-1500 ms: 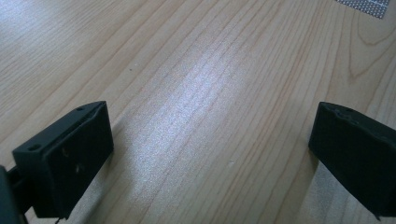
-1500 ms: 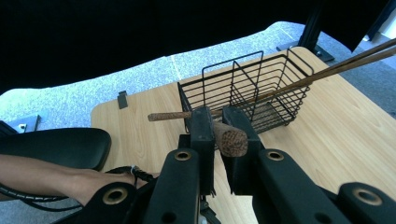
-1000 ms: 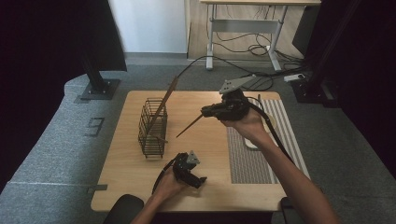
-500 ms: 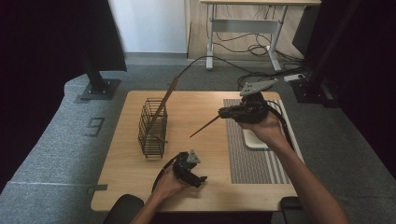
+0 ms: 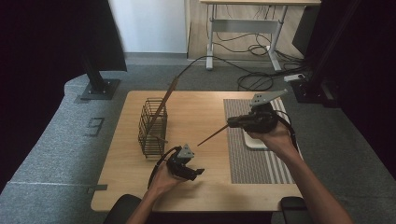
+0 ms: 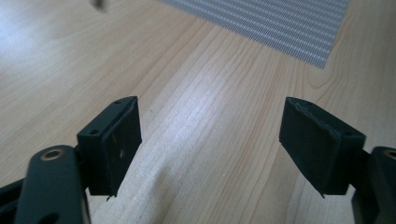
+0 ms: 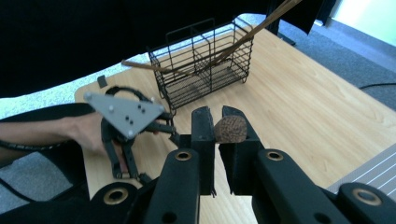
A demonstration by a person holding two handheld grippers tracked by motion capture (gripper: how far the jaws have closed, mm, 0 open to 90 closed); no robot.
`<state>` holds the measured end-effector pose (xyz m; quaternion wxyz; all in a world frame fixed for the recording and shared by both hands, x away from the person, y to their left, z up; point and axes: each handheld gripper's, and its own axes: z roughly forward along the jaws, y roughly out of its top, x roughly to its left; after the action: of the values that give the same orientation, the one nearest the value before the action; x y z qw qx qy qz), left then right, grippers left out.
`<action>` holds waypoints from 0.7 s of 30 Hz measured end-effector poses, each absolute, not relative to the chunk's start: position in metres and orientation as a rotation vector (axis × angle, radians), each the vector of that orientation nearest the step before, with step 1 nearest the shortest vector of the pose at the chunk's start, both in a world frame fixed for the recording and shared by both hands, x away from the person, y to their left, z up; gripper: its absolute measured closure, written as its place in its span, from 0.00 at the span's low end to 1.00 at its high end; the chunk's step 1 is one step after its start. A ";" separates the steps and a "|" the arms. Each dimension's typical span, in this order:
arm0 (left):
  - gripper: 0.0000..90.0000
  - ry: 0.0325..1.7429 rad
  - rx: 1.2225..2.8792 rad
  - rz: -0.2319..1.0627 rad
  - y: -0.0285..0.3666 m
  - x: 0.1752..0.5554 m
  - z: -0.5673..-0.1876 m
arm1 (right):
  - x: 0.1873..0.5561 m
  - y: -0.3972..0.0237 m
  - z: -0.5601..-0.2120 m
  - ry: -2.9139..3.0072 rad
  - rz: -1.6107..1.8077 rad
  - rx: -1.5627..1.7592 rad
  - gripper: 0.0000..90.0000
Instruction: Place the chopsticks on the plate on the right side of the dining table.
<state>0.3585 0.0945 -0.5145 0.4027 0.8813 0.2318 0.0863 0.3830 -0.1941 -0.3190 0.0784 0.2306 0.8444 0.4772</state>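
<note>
From above, the right gripper [image 5: 233, 122] is clamping a stick [image 5: 214, 135] over the table [image 5: 205, 105]; its long axis is slanting down-left toward the wire basket [image 5: 152, 126], well apart.

Along the left gripper [image 6: 210, 140], the jaws are standing wide and empty above bare wood.

Along the right gripper [image 7: 217, 140], the stick's end [image 7: 229, 129] is sitting pinched, and the basket [image 7: 205, 65] is lying ahead, holding two sticks.

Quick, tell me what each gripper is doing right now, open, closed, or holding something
Left gripper: open, nothing between its jaws, above the bare wooden table.
Right gripper: closed on a thin brown stick, held end-on between its jaws.
</note>
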 end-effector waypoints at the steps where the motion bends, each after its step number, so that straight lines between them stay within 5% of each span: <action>1: 0.26 0.575 2.221 0.215 0.095 0.359 -0.513 | 0.382 -0.195 -0.321 2.531 1.430 0.690 0.92; 21: 0.59 0.388 2.118 0.183 0.093 0.354 -0.492 | 0.363 -0.176 -0.359 2.667 1.475 0.642 0.92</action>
<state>0.3535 0.0927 -0.4921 0.4708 0.8647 0.1585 0.0748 0.3628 -0.1760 -0.3593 0.0135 0.2062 0.8562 0.4736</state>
